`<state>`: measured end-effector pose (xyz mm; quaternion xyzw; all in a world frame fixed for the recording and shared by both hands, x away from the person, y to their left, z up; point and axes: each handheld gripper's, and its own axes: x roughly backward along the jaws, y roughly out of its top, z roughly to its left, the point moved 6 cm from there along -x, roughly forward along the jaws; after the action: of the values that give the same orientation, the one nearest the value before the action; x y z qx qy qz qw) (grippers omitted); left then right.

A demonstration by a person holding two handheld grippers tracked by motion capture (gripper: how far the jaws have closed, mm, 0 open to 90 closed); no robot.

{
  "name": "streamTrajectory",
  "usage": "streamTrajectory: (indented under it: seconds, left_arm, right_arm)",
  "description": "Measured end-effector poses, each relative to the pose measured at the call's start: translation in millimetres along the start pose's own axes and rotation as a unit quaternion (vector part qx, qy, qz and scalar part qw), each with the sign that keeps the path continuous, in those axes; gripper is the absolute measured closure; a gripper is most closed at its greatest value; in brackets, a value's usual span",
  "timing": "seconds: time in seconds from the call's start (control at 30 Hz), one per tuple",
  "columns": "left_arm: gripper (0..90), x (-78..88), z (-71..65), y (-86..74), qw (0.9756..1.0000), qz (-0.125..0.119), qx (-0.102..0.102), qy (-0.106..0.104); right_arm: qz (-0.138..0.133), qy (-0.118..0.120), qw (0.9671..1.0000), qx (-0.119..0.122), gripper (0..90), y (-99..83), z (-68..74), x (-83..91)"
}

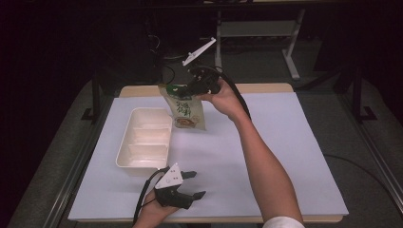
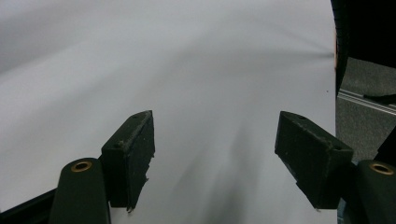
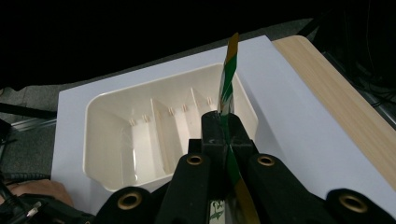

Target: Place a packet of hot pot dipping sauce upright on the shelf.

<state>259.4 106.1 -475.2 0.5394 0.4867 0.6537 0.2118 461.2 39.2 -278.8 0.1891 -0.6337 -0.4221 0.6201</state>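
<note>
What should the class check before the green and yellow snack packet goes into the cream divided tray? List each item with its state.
1. Right gripper shut on the green and yellow snack packet: ok.
2. Packet lifted off the white table cover: ok.
3. Cream plastic divided tray compartments empty: ok.
4. Packet directly over the tray: not ok; it hangs beside the far right corner.
5. Left gripper open, away from the tray: ok.

The table (image 1: 285, 142) wore a pale lilac-white sheet over light wood, the divided tray (image 1: 124, 152) was cream, the packet (image 1: 186, 111) was cream with green top and printing, and both grippers' jaws were black.
</note>
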Motion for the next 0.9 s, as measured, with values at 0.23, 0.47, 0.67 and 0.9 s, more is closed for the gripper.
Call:
streamTrajectory:
  seconds: [0.23, 0.47, 0.67, 0.9]
  left_arm:
    - [27.8, 0.4, 0.4, -0.3, 1.0000, 0.001, 0.002, -0.003]
    - [27.8, -0.6, -0.6, -1.1, 1.0000, 0.005, -0.001, -0.005]
    - [27.3, -1.3, -1.7, -1.3, 0.9999, 0.006, -0.003, -0.008]
    - [27.1, -0.9, -1.1, -1.6, 1.0000, 0.006, -0.003, -0.007]
  right_arm:
    - [-0.001, 0.002, 1.0000, 0.001, 89.3, 10.0, -2.1, -9.8]
    - [-0.001, 0.008, 1.0000, 0.006, 89.2, 22.0, -4.2, -23.0]
    - [0.001, 0.012, 0.9999, 0.005, 89.2, 29.3, -5.7, -32.4]
    - [-0.001, 0.012, 0.9999, 0.010, 89.3, 37.9, -6.7, -40.8]
